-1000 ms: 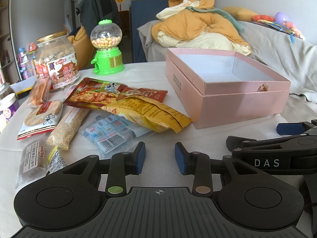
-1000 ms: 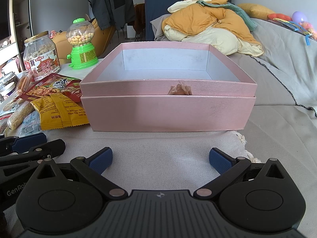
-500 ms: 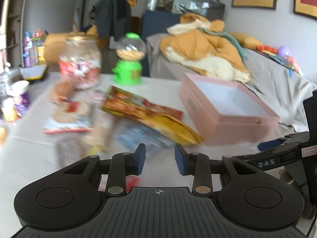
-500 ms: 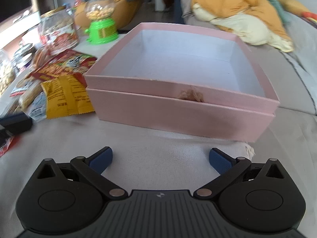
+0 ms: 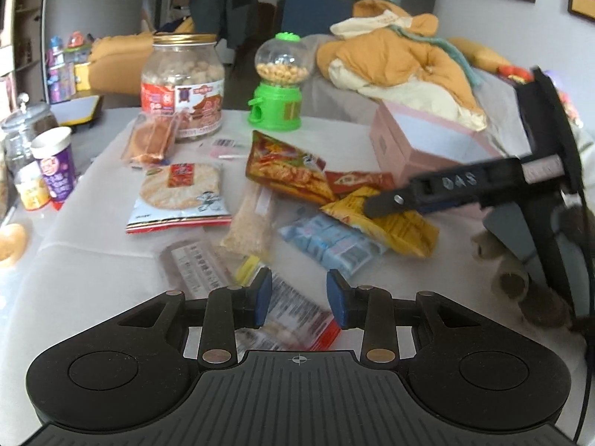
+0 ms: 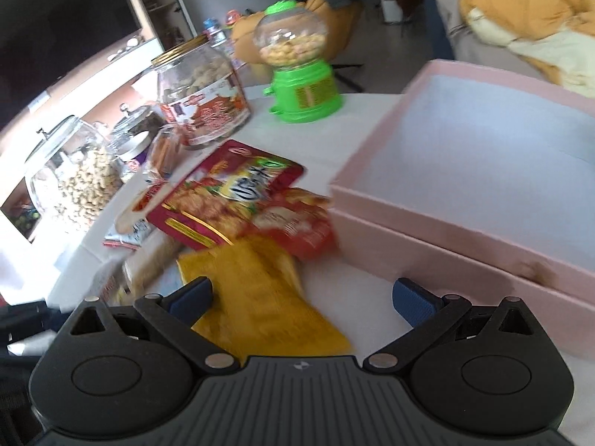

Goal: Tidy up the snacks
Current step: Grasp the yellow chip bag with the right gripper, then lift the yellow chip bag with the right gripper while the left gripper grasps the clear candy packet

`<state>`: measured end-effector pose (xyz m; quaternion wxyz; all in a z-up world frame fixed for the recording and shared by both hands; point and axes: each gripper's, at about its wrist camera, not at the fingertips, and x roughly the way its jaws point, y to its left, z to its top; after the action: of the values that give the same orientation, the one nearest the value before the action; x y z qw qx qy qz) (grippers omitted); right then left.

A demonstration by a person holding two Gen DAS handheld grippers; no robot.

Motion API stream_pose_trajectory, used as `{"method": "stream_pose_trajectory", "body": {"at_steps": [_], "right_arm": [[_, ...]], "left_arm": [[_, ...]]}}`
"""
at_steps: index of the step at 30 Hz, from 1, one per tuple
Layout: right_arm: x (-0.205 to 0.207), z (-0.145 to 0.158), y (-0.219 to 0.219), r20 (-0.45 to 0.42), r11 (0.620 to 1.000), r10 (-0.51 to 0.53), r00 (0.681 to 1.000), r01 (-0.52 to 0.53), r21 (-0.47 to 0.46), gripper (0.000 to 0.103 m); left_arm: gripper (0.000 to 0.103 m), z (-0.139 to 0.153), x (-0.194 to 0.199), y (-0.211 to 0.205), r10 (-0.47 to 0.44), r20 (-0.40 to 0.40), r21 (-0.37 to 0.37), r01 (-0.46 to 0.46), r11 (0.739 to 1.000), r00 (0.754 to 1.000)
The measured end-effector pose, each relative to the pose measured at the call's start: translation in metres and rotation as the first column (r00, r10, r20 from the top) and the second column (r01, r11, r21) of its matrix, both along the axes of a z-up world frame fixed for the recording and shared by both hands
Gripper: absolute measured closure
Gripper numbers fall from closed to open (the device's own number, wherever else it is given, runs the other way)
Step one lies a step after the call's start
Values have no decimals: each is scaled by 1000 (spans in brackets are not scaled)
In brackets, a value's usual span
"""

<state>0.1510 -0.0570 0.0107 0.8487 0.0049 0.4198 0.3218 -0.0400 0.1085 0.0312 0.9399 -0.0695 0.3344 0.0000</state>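
Several snack packets lie on the white tablecloth: a yellow packet (image 6: 260, 297) (image 5: 401, 230), a red packet (image 6: 223, 193) (image 5: 286, 167), a rice cracker packet (image 5: 178, 193) and a blue packet (image 5: 331, 241). The pink box (image 6: 446, 245) (image 5: 401, 152) stands open and empty to their right. My right gripper (image 6: 303, 295) is wide open just above the yellow packet's near end; in the left wrist view its fingers (image 5: 386, 200) hover over that packet. My left gripper (image 5: 299, 299) shows a narrow gap with nothing between the pads, above a barcode-labelled packet (image 5: 293, 308).
A big labelled jar (image 5: 182, 85) and a green candy dispenser (image 5: 280, 85) stand at the back of the table. A purple cup (image 5: 54, 163) and glass jars, one with peanuts (image 6: 74, 178), line the left edge. A sofa with heaped clothes (image 5: 401, 63) is behind.
My right gripper has swung left, from facing the pink box to above the yellow packet. The left gripper has shifted left and back, so more packets show. Neither grips anything.
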Motion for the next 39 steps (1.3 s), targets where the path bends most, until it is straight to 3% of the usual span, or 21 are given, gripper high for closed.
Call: {"method": "stream_pose_trajectory", "body": {"at_steps": [3,5,7,8,10,13,18,22,23,25,28,30,33,36,39], "right_arm": [[2,-2,15,13,999,44,999,-44,-10,9],[-3,1,18,27,996,86,996,-86,-18,21],[-10,7,14,34,993,120,992,-119,-18,41],[-12,9,14,41,992,127,991,-126,-25,44],[-18,14,6,57,991,128,990,-125,-42,53],[-23,16,-8,64,993,89,994,-83,-86,58],[-40,12,-40,58,994,35,998,-29,-101,58],[-58,9,-58,111,992,-12,994,27,-127,51],[-59,7,-61,115,991,-27,993,41,-125,47],[-57,0,-65,100,990,-61,993,73,-122,24],[-53,-6,-67,99,991,-107,989,115,-75,13],[-54,-8,-62,104,989,-119,987,128,-77,9],[-63,-12,-53,149,983,-122,981,140,-116,7],[-74,-13,-50,183,977,-112,977,142,-162,7],[-80,-14,-53,194,974,-113,975,147,-172,7]], "left_arm": [[66,6,-12,8,53,-13,8,-53,999,999],[66,9,-19,16,111,-26,0,-111,994,993],[66,8,-21,23,151,-49,-14,-152,988,987],[66,6,-21,24,159,-65,-22,-160,987,985],[66,6,-18,22,150,-66,-35,-153,988,986],[64,3,-8,8,65,-66,-81,-71,994,996],[61,-1,13,-25,-40,-29,10,40,999,999],[61,6,-6,-14,27,-39,30,-26,999,999],[61,7,-14,-7,65,-50,21,-64,998,997],[62,8,-26,12,134,-93,-58,-140,988,987],[62,4,-31,35,171,-151,-224,-202,953,974],[62,2,-23,36,184,-165,-259,-222,940,969],[61,-4,1,22,152,-167,-272,-194,942,974],[45,-7,23,-7,102,-135,-195,-127,973,986],[43,-8,38,-30,89,-120,-89,-100,991,989]]}}
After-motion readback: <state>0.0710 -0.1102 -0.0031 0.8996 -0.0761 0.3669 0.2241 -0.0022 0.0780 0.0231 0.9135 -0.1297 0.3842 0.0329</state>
